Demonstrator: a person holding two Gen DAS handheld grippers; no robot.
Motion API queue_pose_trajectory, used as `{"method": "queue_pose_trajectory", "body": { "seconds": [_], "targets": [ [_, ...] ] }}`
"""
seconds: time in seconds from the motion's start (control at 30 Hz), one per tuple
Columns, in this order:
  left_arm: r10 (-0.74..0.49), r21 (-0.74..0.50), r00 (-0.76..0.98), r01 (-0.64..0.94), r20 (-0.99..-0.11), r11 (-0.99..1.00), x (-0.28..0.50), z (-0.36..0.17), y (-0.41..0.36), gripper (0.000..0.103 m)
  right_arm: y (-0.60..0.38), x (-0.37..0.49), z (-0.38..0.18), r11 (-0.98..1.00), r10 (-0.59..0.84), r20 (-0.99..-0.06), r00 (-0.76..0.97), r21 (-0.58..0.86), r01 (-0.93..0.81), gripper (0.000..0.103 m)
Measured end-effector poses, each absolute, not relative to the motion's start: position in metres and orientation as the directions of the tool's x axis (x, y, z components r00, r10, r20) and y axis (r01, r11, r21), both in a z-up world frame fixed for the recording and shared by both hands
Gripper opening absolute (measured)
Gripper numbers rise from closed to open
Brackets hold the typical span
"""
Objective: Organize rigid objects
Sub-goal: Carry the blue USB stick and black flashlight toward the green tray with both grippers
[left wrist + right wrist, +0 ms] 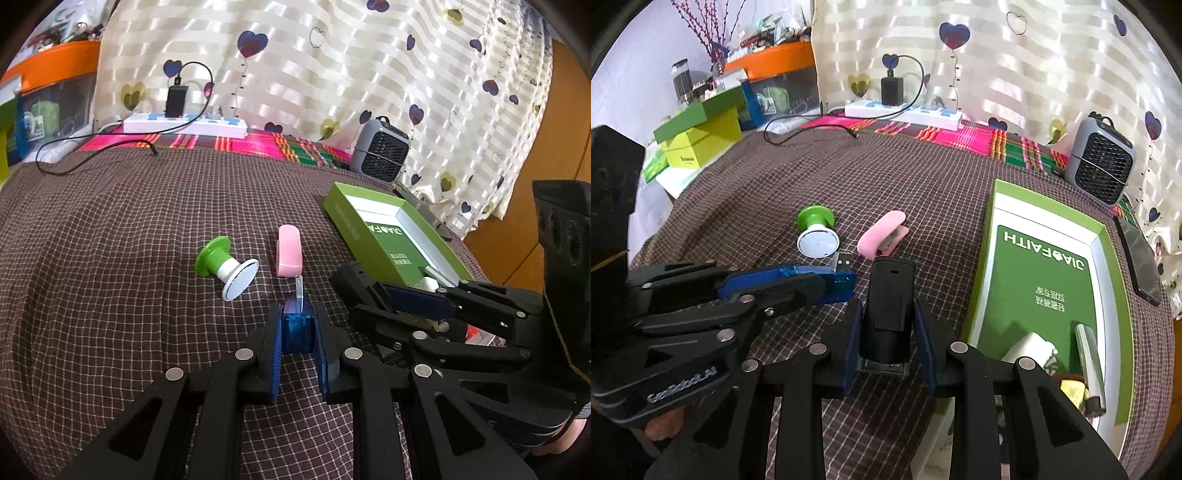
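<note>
left gripper (297, 325) pinches translucent blue usb stick (296, 326) above checked cloth (110, 277); right gripper (886, 325) clamps black rectangular block (888, 310). pickup step done; next, likely carry both into green box tray (1108, 280).

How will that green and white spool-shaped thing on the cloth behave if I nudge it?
The spool-shaped thing lies on its side on two round flanges, so it would likely roll, probably curving since the flanges look unequal. It looks like hard plastic: likely stiff and light. The checked cloth may slow it somewhat.
</note>
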State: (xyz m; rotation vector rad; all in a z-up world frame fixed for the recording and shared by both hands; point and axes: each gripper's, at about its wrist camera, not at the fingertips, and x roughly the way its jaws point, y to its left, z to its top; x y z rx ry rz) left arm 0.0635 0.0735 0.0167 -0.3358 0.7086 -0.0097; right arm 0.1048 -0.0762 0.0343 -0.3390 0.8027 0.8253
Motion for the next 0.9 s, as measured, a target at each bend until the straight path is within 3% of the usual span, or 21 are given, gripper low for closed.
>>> {"method": "queue_pose_trajectory", "body": {
  "seconds": [0.9],
  "targets": [
    [-0.042,-0.197,0.813,-0.091,-0.581,0.976,0.039,0.05,0.034,0.015,-0.13,0.077,0.069,0.665,0.605,-0.643,0.47,0.082,-0.743,0.029]
  ]
}}
